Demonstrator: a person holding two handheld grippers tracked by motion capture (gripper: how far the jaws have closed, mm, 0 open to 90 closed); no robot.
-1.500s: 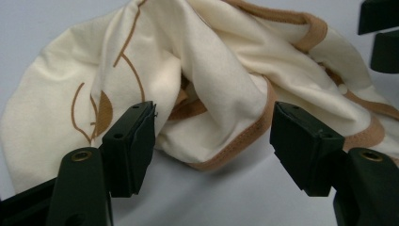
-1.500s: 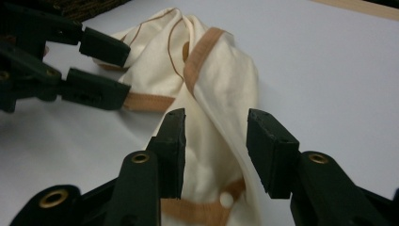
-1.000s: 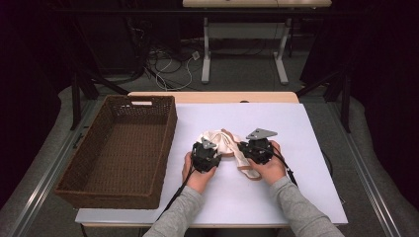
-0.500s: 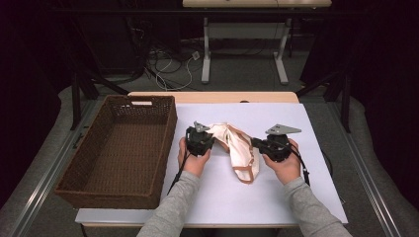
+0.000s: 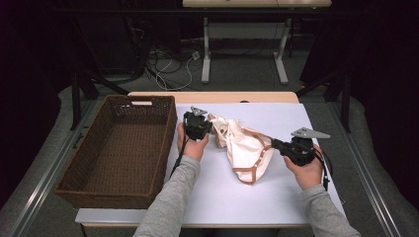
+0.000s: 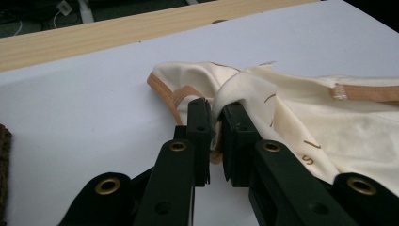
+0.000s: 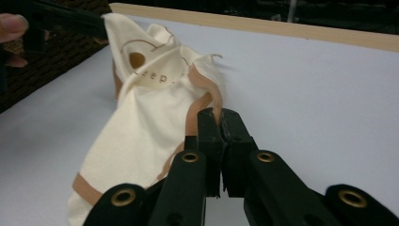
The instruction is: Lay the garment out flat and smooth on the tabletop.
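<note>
Cloth bag (image 5: 245,146) now stretched between clamping left tongs (image 5: 209,120) and right tongs (image 5: 273,143), mid-table.

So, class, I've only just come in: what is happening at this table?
A person holds a cream cloth bag with tan straps between two tools above the white table. The left hand-held gripper is shut on a fold of the bag's cloth, its jaws having just closed on it. The right hand-held gripper is shut on a tan strap at the bag's other end. The bag hangs partly spread between them, its lower end on the table. A brown wicker basket stands at the left.
</note>
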